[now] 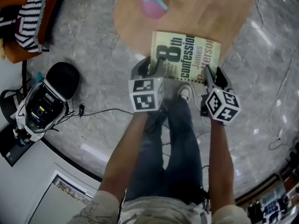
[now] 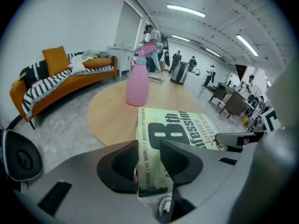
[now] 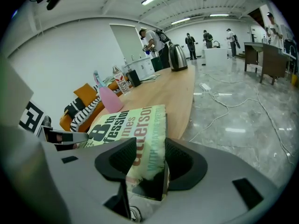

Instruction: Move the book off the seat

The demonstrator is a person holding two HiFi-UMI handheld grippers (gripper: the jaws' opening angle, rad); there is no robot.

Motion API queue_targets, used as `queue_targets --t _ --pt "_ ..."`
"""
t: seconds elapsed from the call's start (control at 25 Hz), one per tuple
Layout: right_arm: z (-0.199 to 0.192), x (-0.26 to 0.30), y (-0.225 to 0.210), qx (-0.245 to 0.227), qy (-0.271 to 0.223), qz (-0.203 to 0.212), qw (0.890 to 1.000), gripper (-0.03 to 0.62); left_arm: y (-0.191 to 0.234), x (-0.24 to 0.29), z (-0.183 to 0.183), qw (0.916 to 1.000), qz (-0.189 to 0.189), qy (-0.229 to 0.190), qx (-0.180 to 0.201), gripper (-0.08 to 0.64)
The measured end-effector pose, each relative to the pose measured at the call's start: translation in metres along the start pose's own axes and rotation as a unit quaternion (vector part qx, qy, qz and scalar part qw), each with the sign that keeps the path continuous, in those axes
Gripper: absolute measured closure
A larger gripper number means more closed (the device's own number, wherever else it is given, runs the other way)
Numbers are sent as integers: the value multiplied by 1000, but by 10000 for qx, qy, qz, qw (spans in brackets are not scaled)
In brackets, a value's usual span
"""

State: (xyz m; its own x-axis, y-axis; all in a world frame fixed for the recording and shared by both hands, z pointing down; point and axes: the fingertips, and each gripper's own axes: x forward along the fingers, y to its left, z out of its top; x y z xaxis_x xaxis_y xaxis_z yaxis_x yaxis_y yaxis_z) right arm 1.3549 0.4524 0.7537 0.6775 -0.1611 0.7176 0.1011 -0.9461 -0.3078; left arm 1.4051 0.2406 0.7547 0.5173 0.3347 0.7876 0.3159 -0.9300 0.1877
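A pale green paperback book (image 1: 187, 55) lies flat over the near edge of the round wooden table (image 1: 205, 8), and its near end juts past the rim. My left gripper (image 1: 150, 68) is shut on the book's near left corner (image 2: 154, 139), with the book's edge filling the gap between the jaws (image 2: 149, 161). My right gripper (image 1: 211, 76) is shut on the near right corner, the spine side (image 3: 152, 125), which sits between its jaws (image 3: 148, 161). The jaws hide part of the cover.
A pink spray bottle (image 1: 150, 4) stands farther back on the table (image 2: 139, 80). An orange sofa with a striped blanket (image 2: 60, 80) is off to the left. A black and white device (image 1: 46, 97) and cables lie on the marble floor. My legs and a shoe (image 1: 184, 92) are below the book.
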Motion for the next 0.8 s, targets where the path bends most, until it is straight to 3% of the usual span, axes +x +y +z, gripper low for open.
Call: queue_targets --t 0.4,0.64,0.8 --pt "1 8 -10 -123 -19 -3 9999 413 -4 13 -3 10000 -26 -49 0 408" --pt "8 7 -13 -373 -43 -227 9990 359 -1 10 0 9999 125 -37 80 405" --pt "20 -1 -8 -497 -182 -366 9979 359 -2 0 4 9998 163 -88 41 405"
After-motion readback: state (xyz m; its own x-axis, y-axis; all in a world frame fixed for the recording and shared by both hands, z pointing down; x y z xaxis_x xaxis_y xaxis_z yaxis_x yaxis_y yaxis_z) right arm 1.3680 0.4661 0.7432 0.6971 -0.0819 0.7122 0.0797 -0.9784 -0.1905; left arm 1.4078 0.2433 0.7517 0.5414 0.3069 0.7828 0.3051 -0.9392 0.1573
